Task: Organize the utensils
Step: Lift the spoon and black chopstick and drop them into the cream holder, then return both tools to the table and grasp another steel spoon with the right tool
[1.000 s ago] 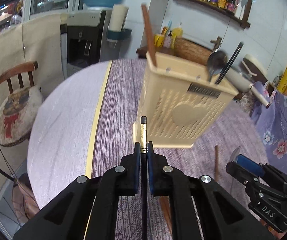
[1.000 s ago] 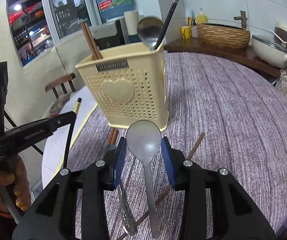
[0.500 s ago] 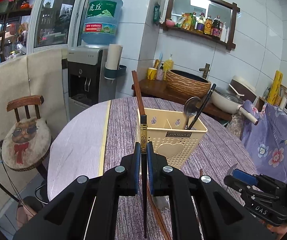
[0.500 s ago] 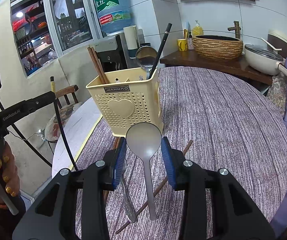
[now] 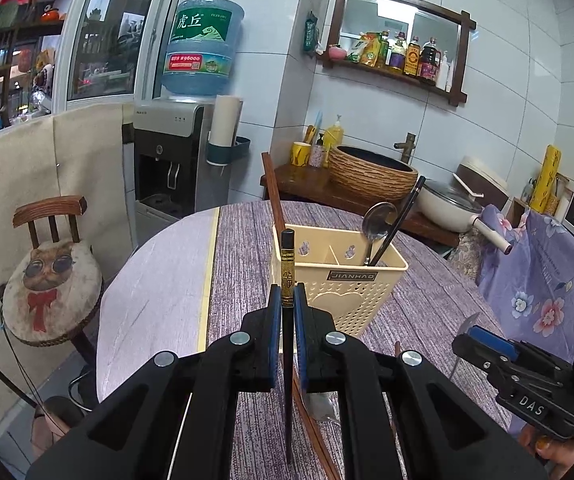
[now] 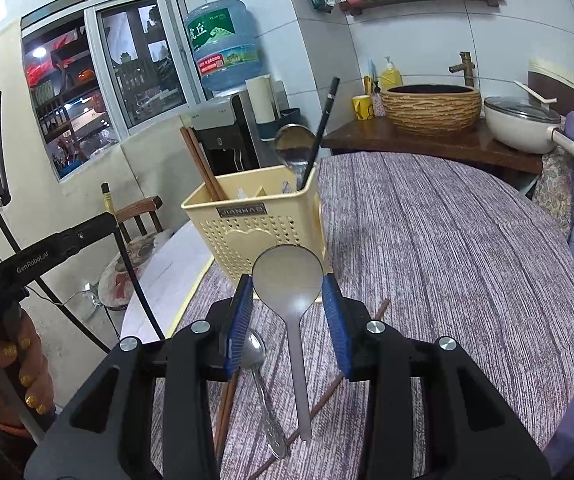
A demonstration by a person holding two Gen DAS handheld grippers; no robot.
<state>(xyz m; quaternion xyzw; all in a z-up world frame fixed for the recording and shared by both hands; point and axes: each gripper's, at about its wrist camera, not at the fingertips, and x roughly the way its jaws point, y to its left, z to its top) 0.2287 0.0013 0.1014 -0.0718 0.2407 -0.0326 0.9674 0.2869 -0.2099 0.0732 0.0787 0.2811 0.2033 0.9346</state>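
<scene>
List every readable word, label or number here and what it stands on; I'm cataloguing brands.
"JIANHAO": plate on the cream utensil basket.
"虎丘": green label of the water bottle.
"DAS": body of the right gripper.
"GenRobot.AI": arm of the left gripper.
Bottle's red strip, shelf bottles, gold chopstick characters: too small or blurred.

Left gripper (image 5: pixel 287 312) is clamping tight on a black chopstick (image 5: pixel 287 276); right gripper (image 6: pixel 289 304) is gripping a grey spoon's (image 6: pixel 288 276) bowl, both tilting slightly downward.
</scene>
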